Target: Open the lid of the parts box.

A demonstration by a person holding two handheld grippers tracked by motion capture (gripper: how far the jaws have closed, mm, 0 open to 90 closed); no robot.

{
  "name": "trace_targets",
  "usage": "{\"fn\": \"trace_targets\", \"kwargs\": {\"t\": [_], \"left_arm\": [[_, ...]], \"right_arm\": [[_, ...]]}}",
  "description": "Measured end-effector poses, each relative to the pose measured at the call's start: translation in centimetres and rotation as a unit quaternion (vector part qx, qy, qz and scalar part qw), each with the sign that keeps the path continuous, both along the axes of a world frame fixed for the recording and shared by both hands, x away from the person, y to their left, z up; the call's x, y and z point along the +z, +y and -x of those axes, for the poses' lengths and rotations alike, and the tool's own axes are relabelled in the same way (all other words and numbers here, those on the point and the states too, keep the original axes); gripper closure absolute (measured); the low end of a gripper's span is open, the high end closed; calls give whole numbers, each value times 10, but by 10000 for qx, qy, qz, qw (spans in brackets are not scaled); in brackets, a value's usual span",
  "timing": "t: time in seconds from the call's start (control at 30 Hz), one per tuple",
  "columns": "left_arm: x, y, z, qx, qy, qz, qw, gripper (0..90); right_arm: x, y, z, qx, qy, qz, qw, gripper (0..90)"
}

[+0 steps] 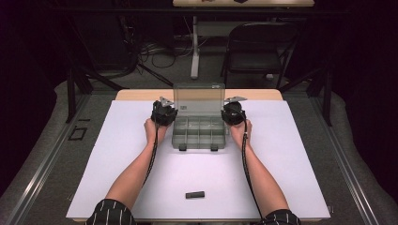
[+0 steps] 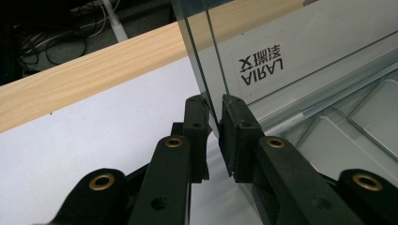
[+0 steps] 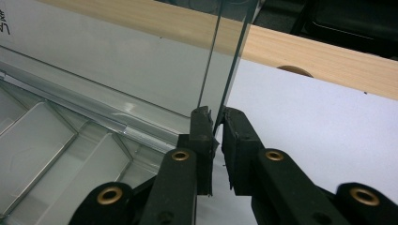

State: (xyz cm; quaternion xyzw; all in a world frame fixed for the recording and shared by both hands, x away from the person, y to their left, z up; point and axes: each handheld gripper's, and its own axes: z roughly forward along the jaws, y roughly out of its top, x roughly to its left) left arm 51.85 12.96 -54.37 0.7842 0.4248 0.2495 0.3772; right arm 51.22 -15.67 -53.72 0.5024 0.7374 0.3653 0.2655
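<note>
A clear plastic compartment box (image 1: 199,136) sits at the far middle of the white mat (image 1: 108,154), its lid (image 1: 199,96) standing upright. My left gripper (image 1: 172,110) is at the lid's left edge and my right gripper (image 1: 226,110) at its right edge. In the left gripper view, the left gripper (image 2: 214,119) is shut on the thin side edge of the lid (image 2: 291,51), which carries a white label (image 2: 260,65). The right gripper (image 3: 216,123) pinches the opposite edge of the lid (image 3: 117,56) in the right gripper view. The compartments (image 3: 42,140) look bare.
A small black bar (image 1: 195,194) lies near the mat's front edge. The wooden tabletop (image 1: 141,94) shows as a strip behind the box. Beyond the table stand a folding chair (image 1: 258,47) and a white table leg (image 1: 195,51) among floor cables.
</note>
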Motion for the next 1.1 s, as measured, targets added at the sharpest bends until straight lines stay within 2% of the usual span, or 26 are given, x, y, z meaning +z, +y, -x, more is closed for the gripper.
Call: {"fn": "trace_targets", "kwargs": {"t": [0.13, 0.27, 0.33, 0.37, 0.43, 0.53, 0.63, 0.7, 0.8, 0.87, 1.1], "left_arm": [[0, 0, 0, -12, -22, -17, 10000, 798], [-1, -1, 0, 2, -62, -159, 9999, 766], [0, 1, 0, 43, -121, -112, 9999, 653], [1, 2, 0, -4, -126, 42, 9999, 578], [4, 5, 3, -50, -179, 33, 9998, 453], [8, 9, 9, -107, -243, -42, 9996, 337], [12, 16, 17, -153, -268, -15, 9995, 262], [15, 20, 22, -189, -255, -6, 9995, 237], [20, 27, 30, -291, -209, 128, 9993, 195], [22, 29, 36, -368, -208, 110, 9990, 167], [27, 35, 63, -603, -186, 150, 9979, 144]], "right_arm": [[-1, 1, 0, -16, -2, 20, 10000, 823], [-1, 3, 0, 0, -17, 122, 9999, 805], [-1, 4, 0, -29, -42, 212, 9998, 761], [0, 4, 1, -25, -54, 192, 9998, 724], [3, 3, 4, 35, -114, 162, 9998, 634], [5, -1, 11, 171, -185, 170, 9995, 533], [9, -8, 20, 325, -228, 115, 9991, 450], [12, -13, 27, 423, -281, 60, 9987, 423], [18, -20, 37, 574, -280, -57, 9979, 350], [22, -24, 45, 688, -266, -96, 9972, 294], [27, -31, 70, 1067, -197, -206, 9939, 188]]}}
